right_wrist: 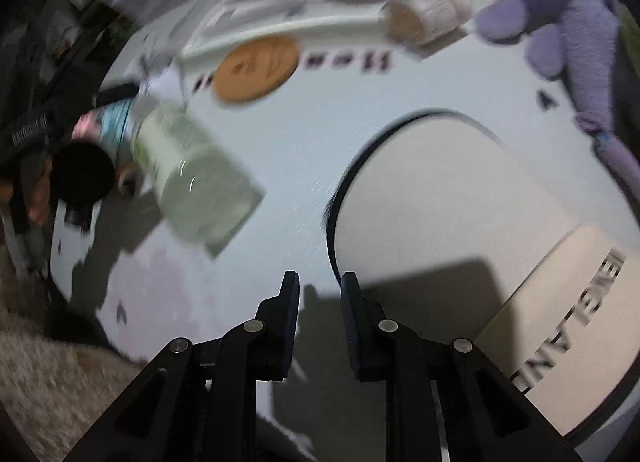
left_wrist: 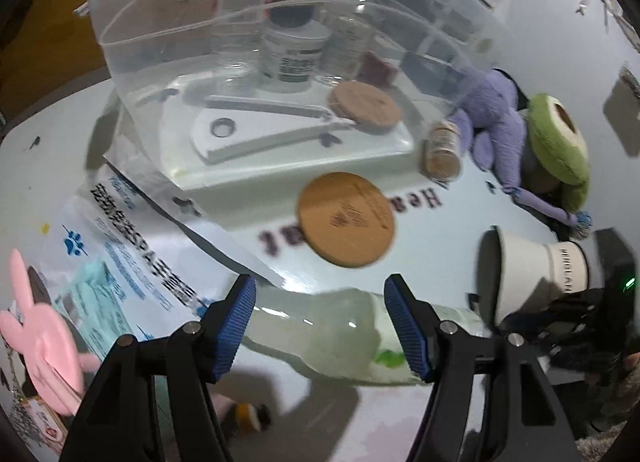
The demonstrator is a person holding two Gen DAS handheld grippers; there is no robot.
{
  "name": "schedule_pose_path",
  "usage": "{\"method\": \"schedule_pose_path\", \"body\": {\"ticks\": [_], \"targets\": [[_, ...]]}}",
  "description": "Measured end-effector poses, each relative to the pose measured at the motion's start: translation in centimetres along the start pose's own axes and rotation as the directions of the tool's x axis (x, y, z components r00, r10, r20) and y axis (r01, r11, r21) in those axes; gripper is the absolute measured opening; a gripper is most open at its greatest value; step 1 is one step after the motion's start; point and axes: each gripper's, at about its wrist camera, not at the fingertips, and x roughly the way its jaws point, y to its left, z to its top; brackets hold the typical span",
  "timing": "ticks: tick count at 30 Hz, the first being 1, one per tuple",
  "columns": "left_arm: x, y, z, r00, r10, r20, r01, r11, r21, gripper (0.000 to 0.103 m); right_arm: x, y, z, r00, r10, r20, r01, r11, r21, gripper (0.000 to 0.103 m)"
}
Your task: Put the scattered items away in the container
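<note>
A clear plastic container [left_wrist: 280,73] stands at the back of the white table, with a white jar [left_wrist: 290,57], a wooden lid [left_wrist: 365,105] and a white flat tool inside. My left gripper [left_wrist: 320,316] is open, its blue pads on either side of a pale green bottle [left_wrist: 320,336] that lies on its side; I cannot tell if they touch it. The bottle also shows in the right wrist view [right_wrist: 192,177]. My right gripper [right_wrist: 320,302] is nearly closed and empty, next to a cream cup [right_wrist: 460,229] lying on its side. A round wooden coaster [left_wrist: 346,219] lies before the container.
A purple plush [left_wrist: 504,129] and a green plush [left_wrist: 558,141] lie at the right, a small cork-lidded jar [left_wrist: 442,151] beside the container. A printed wipes pack [left_wrist: 120,262] and a pink bunny item [left_wrist: 44,334] lie at the left. A shaggy rug [right_wrist: 48,374] borders the table.
</note>
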Motion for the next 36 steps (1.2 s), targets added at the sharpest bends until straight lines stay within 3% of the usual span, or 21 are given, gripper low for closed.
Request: {"method": "schedule_pose_path", "body": {"ticks": [7, 11, 13, 18, 26, 31, 36], "targets": [[3.2, 0.5, 1.7, 0.99, 0.096, -0.101, -0.092, 0.995, 0.044, 0.066, -0.5, 2.1, 5.4, 0.99, 0.043, 0.132, -0.049, 0.998, 0.039, 0.02], [3.9, -0.4, 1.9, 0.982, 0.144, -0.124, -0.133, 0.987, 0.092, 0.068, 2.1, 3.1, 7.6, 0.995, 0.055, 0.079, -0.058, 0.998, 0.038, 0.02], [3.8, -0.5, 1.8, 0.982, 0.141, -0.124, -0.129, 0.987, 0.099, 0.07, 3.0, 3.6, 7.0, 0.997, 0.064, 0.042, -0.066, 0.997, 0.028, 0.02], [2.9, -0.6, 1.2, 0.992, 0.054, -0.114, -0.045, 0.996, 0.083, 0.07, 2.6, 3.3, 4.8, 0.991, 0.13, -0.004, -0.13, 0.99, 0.048, 0.02], [2.5, -3.4, -0.4, 0.99, -0.076, -0.116, 0.088, 0.991, 0.102, 0.07, 2.2, 5.2, 0.1, 0.984, 0.155, -0.087, -0.153, 0.988, 0.026, 0.02], [2.0, -5.1, -1.8, 0.985, -0.121, -0.122, 0.137, 0.982, 0.128, 0.07, 2.2, 7.1, -2.4, 0.977, 0.175, -0.121, -0.177, 0.984, -0.005, 0.02], [0.2, -4.9, -2.8, 0.987, -0.139, -0.085, 0.146, 0.986, 0.081, 0.07, 2.1, 9.1, -4.5, 0.972, 0.171, -0.162, -0.184, 0.98, -0.069, 0.02]]}}
